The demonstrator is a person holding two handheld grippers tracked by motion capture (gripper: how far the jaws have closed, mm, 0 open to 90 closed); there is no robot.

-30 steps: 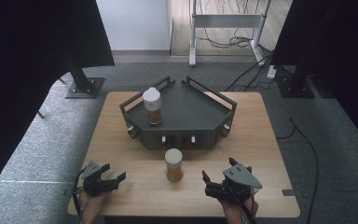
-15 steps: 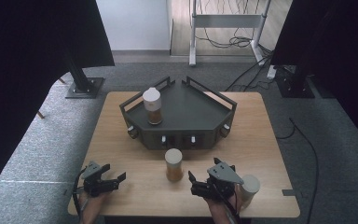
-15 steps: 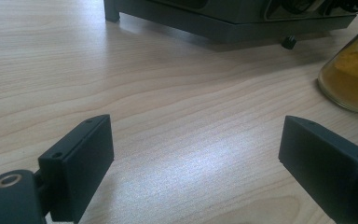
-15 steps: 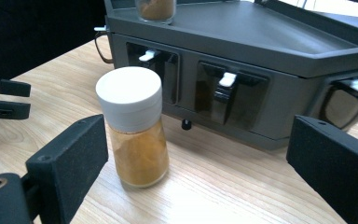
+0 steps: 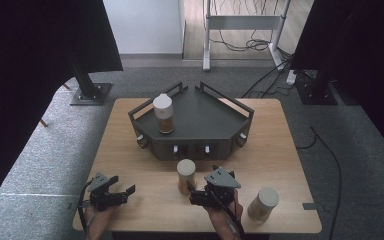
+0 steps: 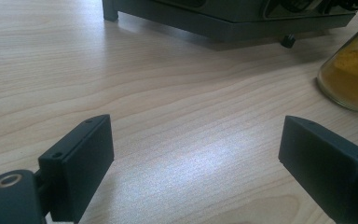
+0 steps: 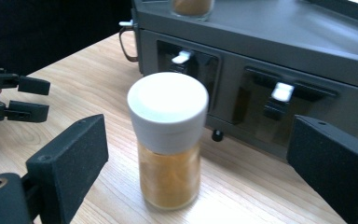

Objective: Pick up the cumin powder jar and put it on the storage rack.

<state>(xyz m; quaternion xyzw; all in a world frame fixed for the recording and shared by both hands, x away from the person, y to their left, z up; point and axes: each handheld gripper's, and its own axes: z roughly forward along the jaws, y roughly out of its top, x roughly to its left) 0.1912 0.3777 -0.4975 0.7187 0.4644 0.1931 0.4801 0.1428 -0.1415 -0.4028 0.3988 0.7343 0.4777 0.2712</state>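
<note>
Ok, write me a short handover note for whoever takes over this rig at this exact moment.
Left gripper: open, holding nothing, near the table's front left.
Right gripper: open, fingers either side of the middle jar, not pressing on it.
Jars: one stands upright on the dark tray; the middle jar stands just in front of it; a third jar stands at the front right.
Done: one jar on the tray.
Left, probably: grasp the middle jar, place it on the tray, then the third.
</note>
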